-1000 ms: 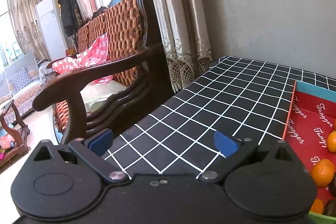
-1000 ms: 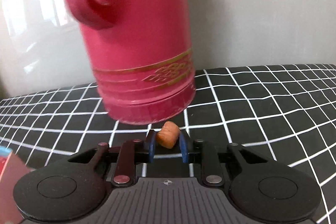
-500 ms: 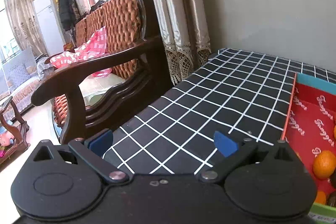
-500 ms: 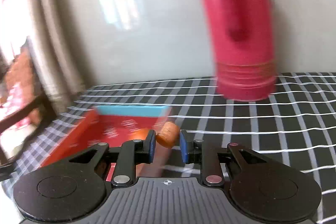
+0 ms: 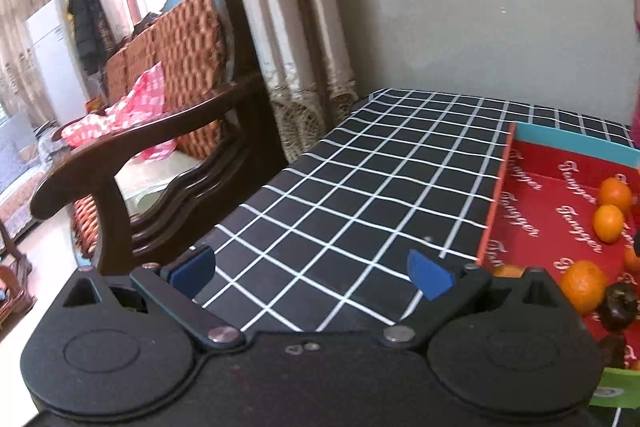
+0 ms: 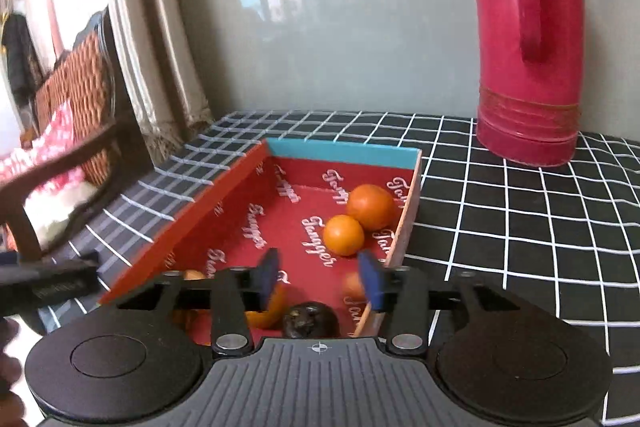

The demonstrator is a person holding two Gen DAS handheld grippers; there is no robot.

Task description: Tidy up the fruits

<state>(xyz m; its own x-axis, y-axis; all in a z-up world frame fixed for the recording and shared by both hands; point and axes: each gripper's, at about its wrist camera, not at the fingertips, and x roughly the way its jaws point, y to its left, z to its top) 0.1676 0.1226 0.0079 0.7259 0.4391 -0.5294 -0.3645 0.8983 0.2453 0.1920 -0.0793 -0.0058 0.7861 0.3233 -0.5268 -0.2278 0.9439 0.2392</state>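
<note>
The right gripper (image 6: 318,277) is swinging away from the red flask (image 6: 528,39), now off to its right, and is hanging over the red box (image 6: 236,203). Its jaws have just been opening; the small orange fruit (image 6: 352,285) is lying blurred just inside the right pad, no longer pinched.

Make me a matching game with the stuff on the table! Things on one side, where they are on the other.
Things:
1. red flask
2. two oranges
3. right tongs
4. left tongs

Places:
A. open, over the checked cloth
B. standing on the cloth by the wall
C. open, above the red box
D. touching, in the box by its right wall

Pairs: 1-B, 2-D, 3-C, 4-A
</note>
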